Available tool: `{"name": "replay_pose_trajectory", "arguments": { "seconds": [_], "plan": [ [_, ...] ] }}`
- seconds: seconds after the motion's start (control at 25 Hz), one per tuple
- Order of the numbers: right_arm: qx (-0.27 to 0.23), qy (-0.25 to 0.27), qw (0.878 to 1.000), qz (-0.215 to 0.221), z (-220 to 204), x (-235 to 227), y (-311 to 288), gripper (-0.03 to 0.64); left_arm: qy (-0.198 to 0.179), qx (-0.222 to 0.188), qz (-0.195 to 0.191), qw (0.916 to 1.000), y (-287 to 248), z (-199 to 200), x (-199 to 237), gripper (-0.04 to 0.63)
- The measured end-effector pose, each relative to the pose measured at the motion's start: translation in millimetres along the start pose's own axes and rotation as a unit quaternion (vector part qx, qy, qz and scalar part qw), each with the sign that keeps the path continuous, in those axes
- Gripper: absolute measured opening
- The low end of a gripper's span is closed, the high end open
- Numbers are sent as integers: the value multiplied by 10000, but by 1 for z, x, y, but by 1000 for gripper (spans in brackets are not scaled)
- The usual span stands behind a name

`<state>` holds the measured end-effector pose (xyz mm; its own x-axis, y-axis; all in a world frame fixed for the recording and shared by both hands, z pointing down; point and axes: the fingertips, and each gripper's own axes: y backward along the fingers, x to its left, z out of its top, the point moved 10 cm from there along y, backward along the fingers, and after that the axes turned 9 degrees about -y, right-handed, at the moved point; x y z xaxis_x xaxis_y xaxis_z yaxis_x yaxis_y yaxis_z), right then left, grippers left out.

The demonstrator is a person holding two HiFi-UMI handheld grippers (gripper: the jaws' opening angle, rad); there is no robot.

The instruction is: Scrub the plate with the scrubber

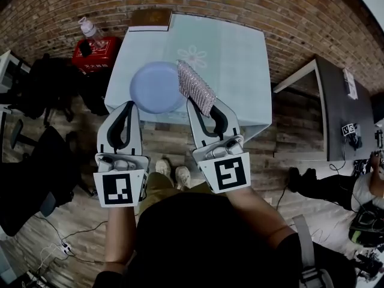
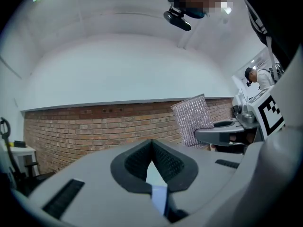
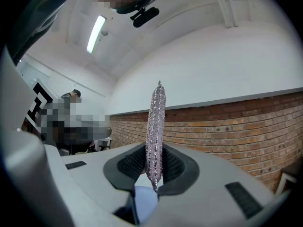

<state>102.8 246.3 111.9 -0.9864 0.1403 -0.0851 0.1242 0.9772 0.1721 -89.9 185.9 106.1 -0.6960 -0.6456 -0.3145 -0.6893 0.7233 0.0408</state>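
Observation:
A round light-blue plate [image 1: 157,87] lies flat on the pale table [image 1: 240,65], near its front left edge. My left gripper [image 1: 128,105] hangs by the plate's near rim. In the left gripper view its jaws [image 2: 151,143] are shut tip to tip with nothing between them and brick wall ahead. My right gripper [image 1: 207,108] is shut on a silvery glitter scrubber [image 1: 196,87], which stands upright between the pads [image 3: 155,126] just right of the plate. The scrubber [image 2: 193,119] and right gripper [image 2: 227,126] also show at the right of the left gripper view.
A brown board [image 1: 151,18] lies on the table's far left corner. A red box [image 1: 95,56] with a bottle stands on the floor to the left, beside dark chairs [image 1: 42,101]. A dark desk [image 1: 336,95] and a seated person [image 1: 366,191] are at right.

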Motion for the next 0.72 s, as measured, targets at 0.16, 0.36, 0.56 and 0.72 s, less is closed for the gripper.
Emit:
{"name": "replay_pose_trajectory", "arguments": {
  "seconds": [0.16,0.36,0.56,0.72],
  "plan": [
    [21,55,10000,57,1,-3,13,91,9,53,79,10000,4,4,-14,25],
    [-73,244,9997,-5,2,-4,13,89,94,-90,210,9997,-1,11,-19,25],
    [-196,154,9997,-45,6,-3,11,89,80,-224,178,9996,0,16,-20,25],
    [-387,115,9992,26,11,4,6,89,27,-333,181,9993,1,24,-14,25]
  ]
}}
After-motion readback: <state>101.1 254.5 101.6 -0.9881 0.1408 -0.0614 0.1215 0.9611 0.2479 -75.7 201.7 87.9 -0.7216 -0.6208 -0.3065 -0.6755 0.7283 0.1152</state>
